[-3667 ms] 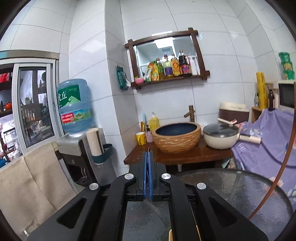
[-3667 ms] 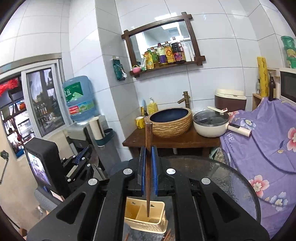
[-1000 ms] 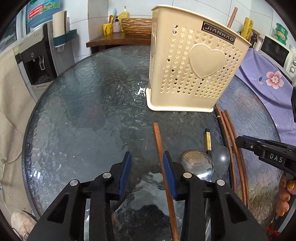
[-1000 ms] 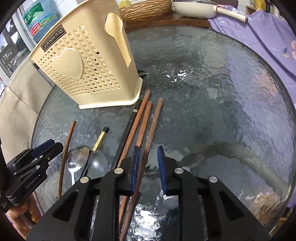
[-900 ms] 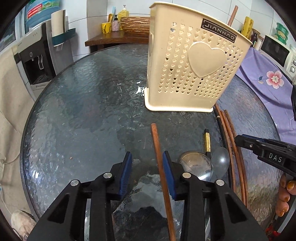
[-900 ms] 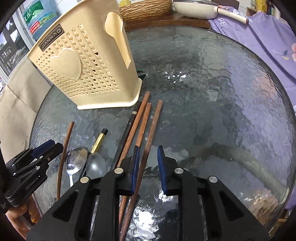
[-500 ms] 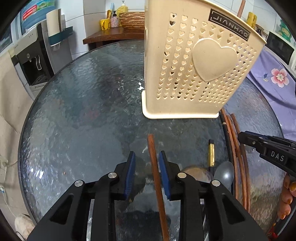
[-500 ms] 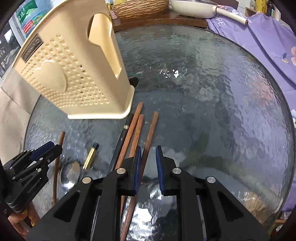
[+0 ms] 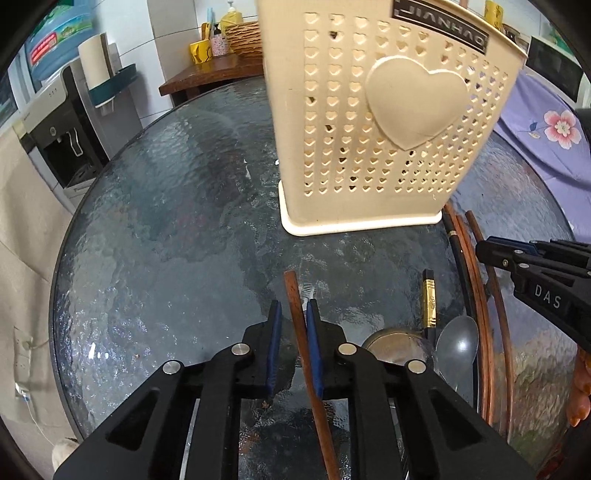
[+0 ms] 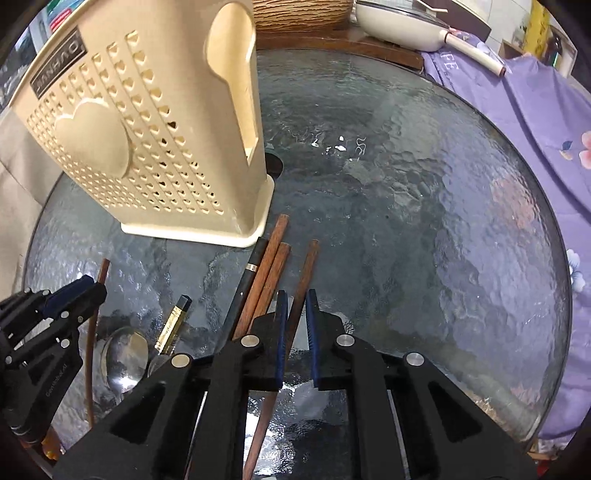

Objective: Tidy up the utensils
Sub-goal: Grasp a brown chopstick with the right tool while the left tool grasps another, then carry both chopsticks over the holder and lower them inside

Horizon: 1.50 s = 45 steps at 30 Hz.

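A cream utensil holder (image 9: pixel 388 122) with heart holes stands on the round glass table (image 9: pixel 166 229); it also shows in the right wrist view (image 10: pixel 147 140). My left gripper (image 9: pixel 294 306) is open, low over the table, its jaws on either side of a lone brown chopstick (image 9: pixel 293 295). My right gripper (image 10: pixel 295 297) is open, its jaws astride another brown chopstick (image 10: pixel 304 273). Left of that lie two more brown chopsticks (image 10: pixel 271 258) and a black one (image 10: pixel 251 273). Two metal spoons (image 9: pixel 456 343) and a black-and-gold chopstick (image 9: pixel 428 295) lie between the grippers.
A purple flowered cloth (image 10: pixel 535 122) drapes the right side by the table rim. Behind the table are a wooden counter with a woven basin (image 10: pixel 299 14) and a white pan (image 10: pixel 402 26). A water dispenser (image 9: pixel 62 122) stands to the left.
Both grippers have come down from high above to the table, moved forward toward the holder, and their jaws have narrowed, each around a brown chopstick lying on the glass.
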Motion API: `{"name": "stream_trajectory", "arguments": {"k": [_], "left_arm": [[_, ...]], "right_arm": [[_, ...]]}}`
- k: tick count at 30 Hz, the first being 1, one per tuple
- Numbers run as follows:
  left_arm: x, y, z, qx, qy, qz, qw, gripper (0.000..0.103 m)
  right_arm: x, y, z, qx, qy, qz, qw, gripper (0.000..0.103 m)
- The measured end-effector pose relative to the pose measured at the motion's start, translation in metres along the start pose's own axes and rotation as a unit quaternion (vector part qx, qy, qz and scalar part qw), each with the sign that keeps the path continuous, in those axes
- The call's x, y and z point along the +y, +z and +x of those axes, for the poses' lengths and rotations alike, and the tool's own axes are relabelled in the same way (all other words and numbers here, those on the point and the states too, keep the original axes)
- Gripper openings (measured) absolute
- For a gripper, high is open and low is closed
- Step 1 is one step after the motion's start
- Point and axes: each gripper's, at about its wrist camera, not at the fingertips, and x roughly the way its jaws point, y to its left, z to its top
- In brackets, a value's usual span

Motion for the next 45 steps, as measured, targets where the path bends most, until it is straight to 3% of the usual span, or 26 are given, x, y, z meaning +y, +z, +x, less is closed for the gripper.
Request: {"name": "stream_trajectory", "arguments": {"k": [16, 26, 36, 45], "left_arm": [[-0.013, -0.017, -0.006, -0.037, 0.017, -0.011, 0.9991, 0.008], [-0.002, -0.015, -0.013, -0.052, -0.009, -0.025, 0.9983, 0.007], [0.007, 0.007, -0.070, -0.117, -0.039, -0.021, 0.9921, 0.007], [0.013, 0.022, -0.134, -0.178, -0.074, -0.012, 0.9811, 0.007]], "right_arm": [[0.014, -0.028, -0.012, -0.044, -0.009, 0.005, 0.999, 0.010], [-0.010, -0.031, -0.023, -0.066, 0.062, 0.053, 0.994, 0.007], [-0.031, -0.032, -0.093, -0.152, 0.138, 0.049, 0.977, 0.007], [-0.044, -0.035, -0.171, -0.217, 0.161, 0.008, 0.963, 0.007]]}}
